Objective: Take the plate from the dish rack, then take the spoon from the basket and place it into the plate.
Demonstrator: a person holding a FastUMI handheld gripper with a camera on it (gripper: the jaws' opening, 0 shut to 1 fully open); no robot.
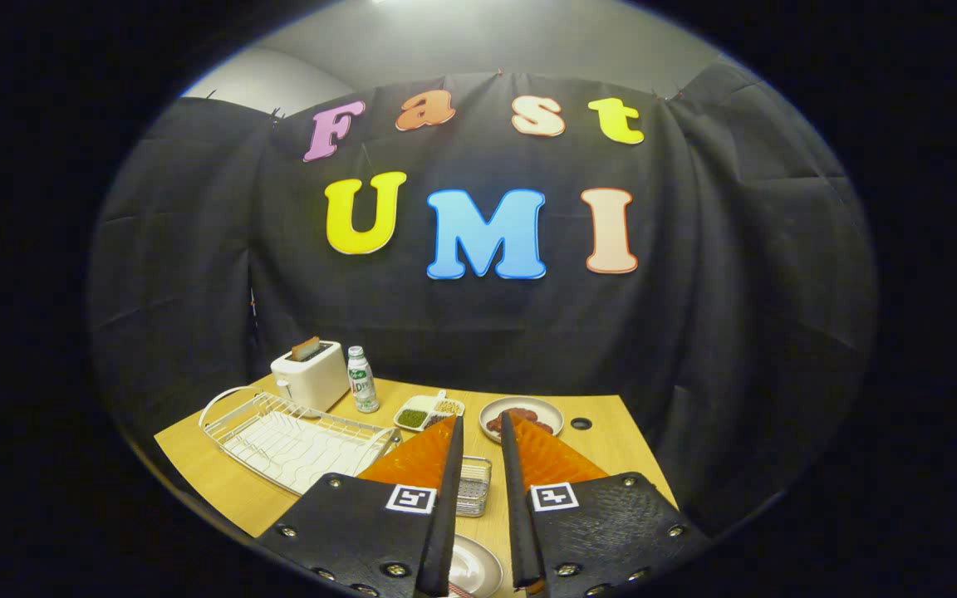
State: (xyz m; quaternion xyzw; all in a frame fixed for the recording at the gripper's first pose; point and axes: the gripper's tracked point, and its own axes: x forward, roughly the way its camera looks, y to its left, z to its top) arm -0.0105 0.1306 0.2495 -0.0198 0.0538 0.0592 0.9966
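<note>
Nearest my lens, the claw [480, 428] is held above a wooden table [213, 482] with its two fingers a narrow gap apart; they grip nothing, and the tabletop shows through the gap. Low between the finger bases, directly beneath the claw, lies the plate [478, 569], a round metallic dish flat on the table, only partly visible to me. Just ahead of it, also in the gap, sits the basket [473, 486], a small wire mesh container; I cannot tell whether the spoon is inside it. Reading from the left: the dish rack [296, 436], a white wire frame, lies to the left of the claw and slightly ahead, its slots bare. Beyond the rack stands a white toaster [310, 375] with a slice showing in its slot, and just beside it to the right a small bottle [361, 379], upright. Beyond the left fingertip I see a divided tray [426, 410] holding green and pale contents. Beyond the right fingertip rests a round dish [532, 409] with dark reddish pieces, and to its right a small dark hole [581, 423] is set into the table.
</note>
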